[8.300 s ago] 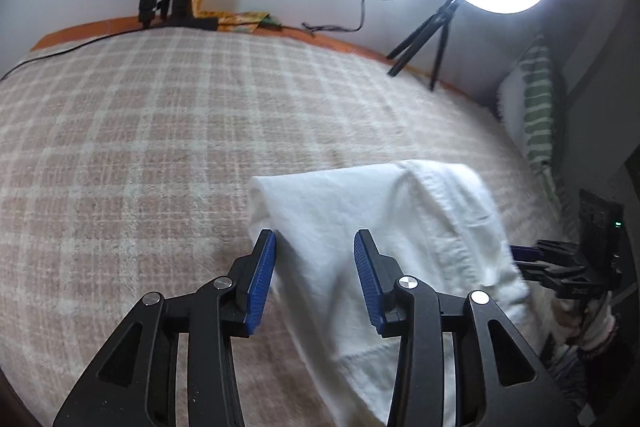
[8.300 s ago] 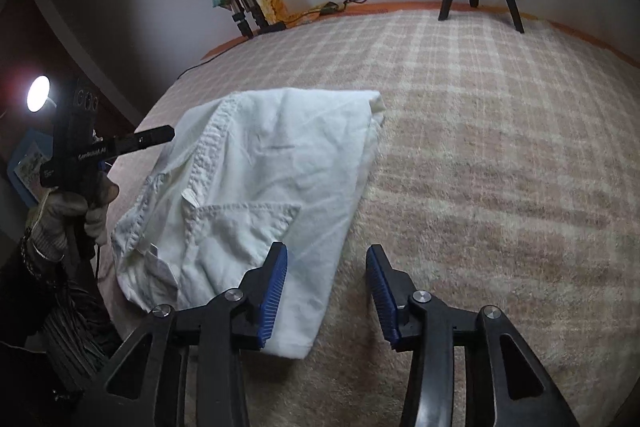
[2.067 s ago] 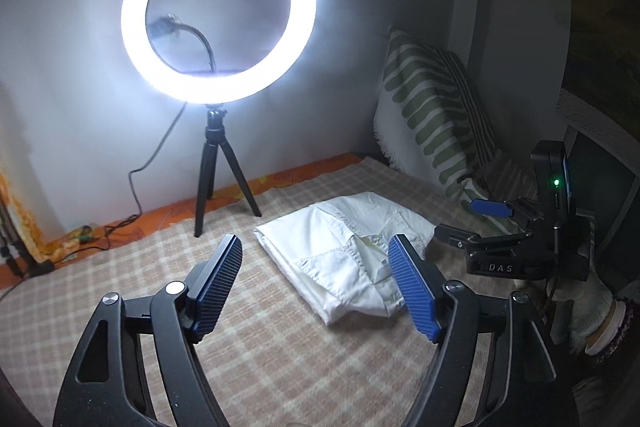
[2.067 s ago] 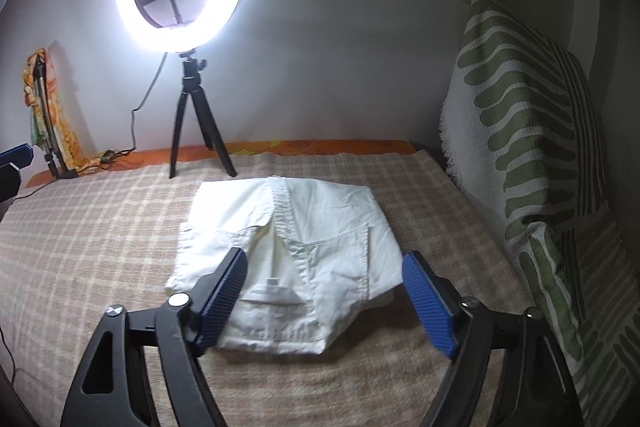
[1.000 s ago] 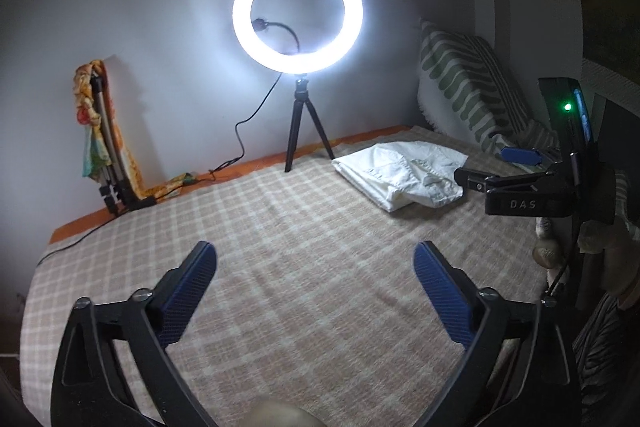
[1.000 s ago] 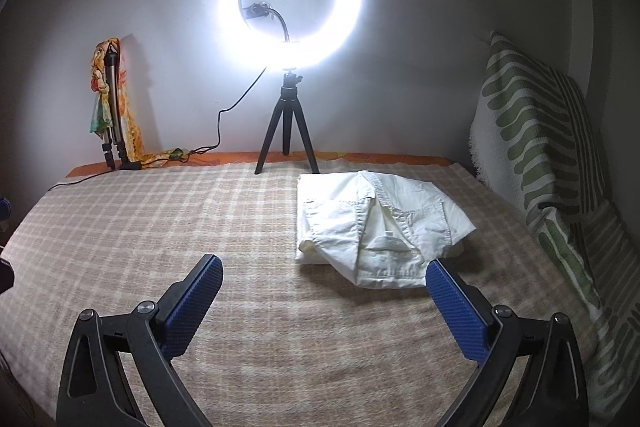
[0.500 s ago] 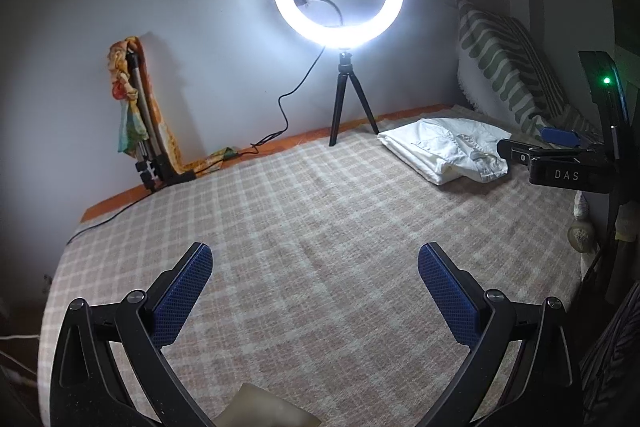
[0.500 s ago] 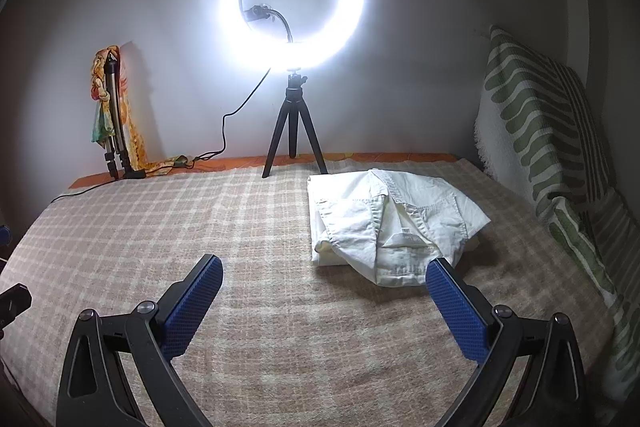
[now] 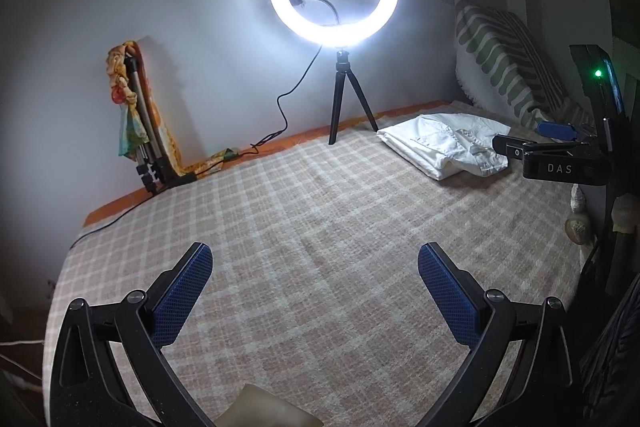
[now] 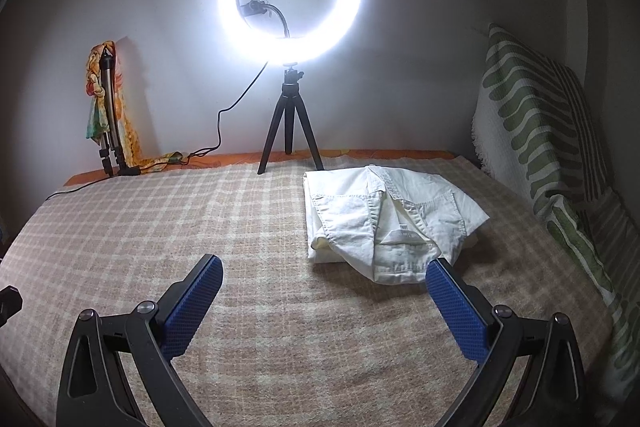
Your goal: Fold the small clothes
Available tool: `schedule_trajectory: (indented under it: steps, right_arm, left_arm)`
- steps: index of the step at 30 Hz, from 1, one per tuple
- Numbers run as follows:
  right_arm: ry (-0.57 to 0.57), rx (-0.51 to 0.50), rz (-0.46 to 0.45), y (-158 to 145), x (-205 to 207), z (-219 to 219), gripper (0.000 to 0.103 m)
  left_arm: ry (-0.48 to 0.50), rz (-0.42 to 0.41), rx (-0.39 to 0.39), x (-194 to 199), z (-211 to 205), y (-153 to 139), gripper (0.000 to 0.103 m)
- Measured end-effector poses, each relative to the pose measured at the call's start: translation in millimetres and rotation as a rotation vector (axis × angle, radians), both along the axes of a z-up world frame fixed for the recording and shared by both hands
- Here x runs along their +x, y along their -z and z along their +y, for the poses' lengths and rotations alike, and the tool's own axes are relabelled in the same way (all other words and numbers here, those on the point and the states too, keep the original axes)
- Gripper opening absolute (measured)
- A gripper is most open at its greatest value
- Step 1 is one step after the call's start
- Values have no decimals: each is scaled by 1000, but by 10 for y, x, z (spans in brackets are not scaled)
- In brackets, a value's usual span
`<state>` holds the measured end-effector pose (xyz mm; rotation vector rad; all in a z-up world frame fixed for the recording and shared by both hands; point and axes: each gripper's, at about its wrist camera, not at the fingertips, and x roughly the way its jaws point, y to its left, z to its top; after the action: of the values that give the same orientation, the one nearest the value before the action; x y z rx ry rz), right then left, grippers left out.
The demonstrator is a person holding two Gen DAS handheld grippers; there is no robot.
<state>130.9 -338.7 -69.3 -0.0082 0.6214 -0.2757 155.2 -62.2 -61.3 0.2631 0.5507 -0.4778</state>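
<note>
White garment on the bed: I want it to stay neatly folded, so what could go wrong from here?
The white garment lies folded on the checked blanket, but its top flap bulges loosely and could spring open. It sits close to the ring light's tripod, so a careless reach might knock that over. Both the left gripper and right gripper are open and empty; snagging an edge could undo the fold.

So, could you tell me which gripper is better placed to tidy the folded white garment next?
Probably the right gripper: the white garment lies just beyond its right finger. The left gripper faces bare checked blanket, the garment far off to its right. Both are open and empty.
</note>
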Motion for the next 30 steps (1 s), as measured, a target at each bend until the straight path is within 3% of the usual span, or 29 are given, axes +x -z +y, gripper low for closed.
schedule_trajectory:
  steps: [30]
  right_arm:
    - [7,-2,-5,-14,-25,12,103]
  left_arm:
    - [12,-5,-13,-41,-7,-48,102]
